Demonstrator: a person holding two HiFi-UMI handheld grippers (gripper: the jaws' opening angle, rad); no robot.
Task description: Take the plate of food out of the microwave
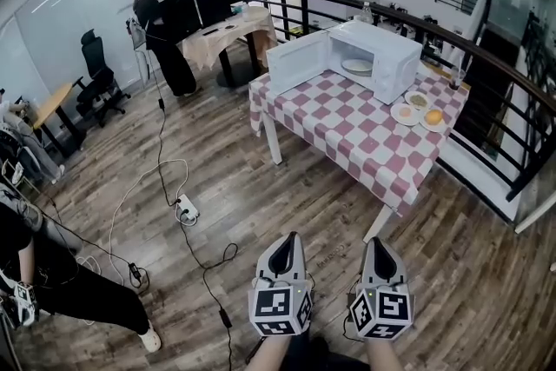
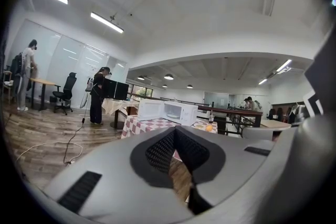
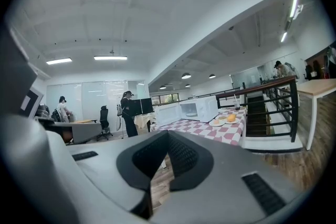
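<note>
Both left gripper [image 1: 285,241] and right gripper [image 1: 380,246] were clenched empty; I needed to near the microwave [image 1: 388,56], opening before its plate [image 1: 356,65].

You are in an open-plan office. 2 monitors [image 1: 195,6] sit on a desk [image 1: 233,29] where a person [image 1: 161,35] stands. A black swivel chair [image 1: 97,82] is nearby. Glass walls [image 1: 69,13] line 1 side, strip lights [image 2: 107,22] run overhead, a black railing [image 1: 486,65] edges the wood floor [image 1: 261,204], and cables [image 1: 161,161] trail across it.
</note>
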